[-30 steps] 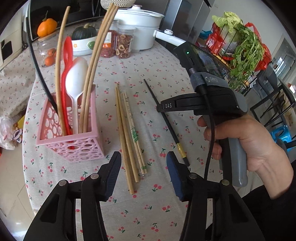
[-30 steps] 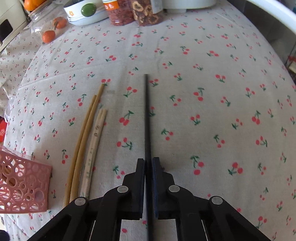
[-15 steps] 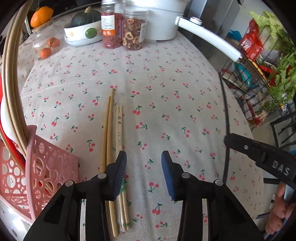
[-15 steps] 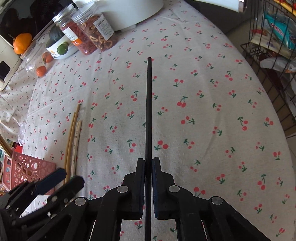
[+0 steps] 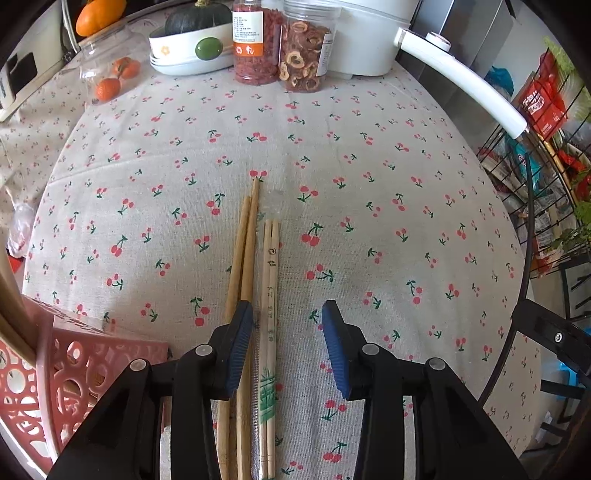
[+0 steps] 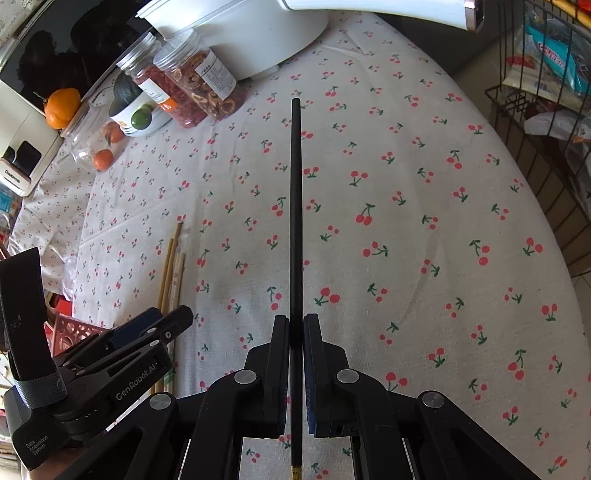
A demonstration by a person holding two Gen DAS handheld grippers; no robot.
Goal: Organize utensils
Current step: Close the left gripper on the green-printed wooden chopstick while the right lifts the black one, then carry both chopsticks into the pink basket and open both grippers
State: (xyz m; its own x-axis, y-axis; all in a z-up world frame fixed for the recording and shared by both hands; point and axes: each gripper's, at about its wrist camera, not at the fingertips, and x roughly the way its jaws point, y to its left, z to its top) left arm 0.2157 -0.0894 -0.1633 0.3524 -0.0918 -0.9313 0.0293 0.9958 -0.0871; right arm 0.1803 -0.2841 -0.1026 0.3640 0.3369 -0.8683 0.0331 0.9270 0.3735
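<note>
Two brown chopsticks (image 5: 245, 240) and a pale wrapped pair (image 5: 271, 258) lie side by side on the cherry-print cloth. My left gripper (image 5: 287, 314) hangs low over them, open. The pale pair runs between its jaws, nearer the left pad, which overlaps the brown ones; neither pad presses on anything. A pink openwork basket (image 5: 66, 369) stands at its left, holding long utensils. My right gripper (image 6: 295, 321) is shut on a black chopstick (image 6: 295, 184), held in the air above the cloth and pointing away from me. From the right wrist view, the left gripper (image 6: 173, 317) sits at lower left.
Two jars of dried food (image 5: 280, 48), a bowl with a dark squash (image 5: 192, 40), small oranges (image 5: 109, 86) and a white pot (image 5: 369, 33) line the table's far side. A wire rack (image 6: 535, 122) with packets stands off the right edge.
My left gripper came down and to the right over the lying chopsticks, and its jaws narrowed. My right gripper lifted the black chopstick off the cloth and swung right.
</note>
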